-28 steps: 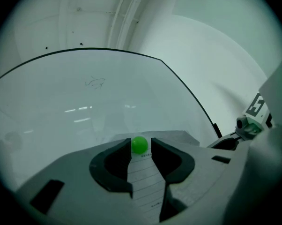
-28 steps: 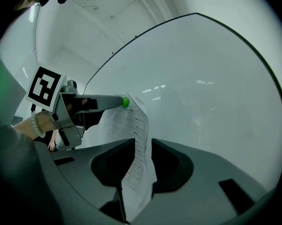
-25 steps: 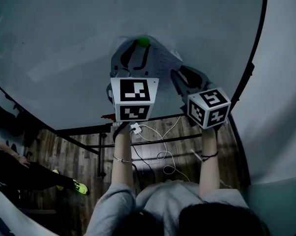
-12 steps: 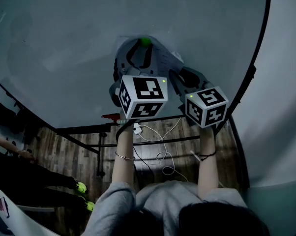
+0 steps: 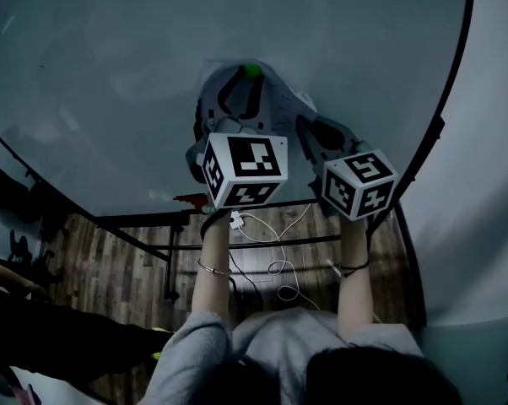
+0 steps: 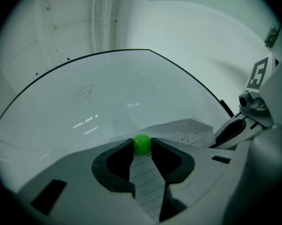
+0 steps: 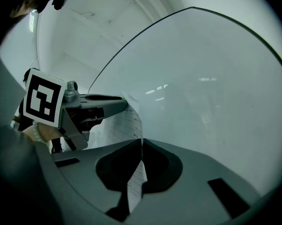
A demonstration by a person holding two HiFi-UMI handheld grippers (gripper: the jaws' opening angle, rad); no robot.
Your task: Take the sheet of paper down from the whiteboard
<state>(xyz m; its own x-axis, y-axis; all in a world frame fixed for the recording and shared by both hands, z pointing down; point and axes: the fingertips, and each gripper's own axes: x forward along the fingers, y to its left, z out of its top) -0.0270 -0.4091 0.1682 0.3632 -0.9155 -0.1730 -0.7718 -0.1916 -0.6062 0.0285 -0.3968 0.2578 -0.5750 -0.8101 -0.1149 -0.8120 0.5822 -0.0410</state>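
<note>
The left claw is clamped shut on a green magnet at the top of the sheet of paper, which lies against the whiteboard. The right claw pinches the sheet's side edge, which seems lifted slightly off the board.

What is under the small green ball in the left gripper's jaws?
The white printed sheet of paper, against the grey whiteboard. The small green ball covers the contact spot.
</note>
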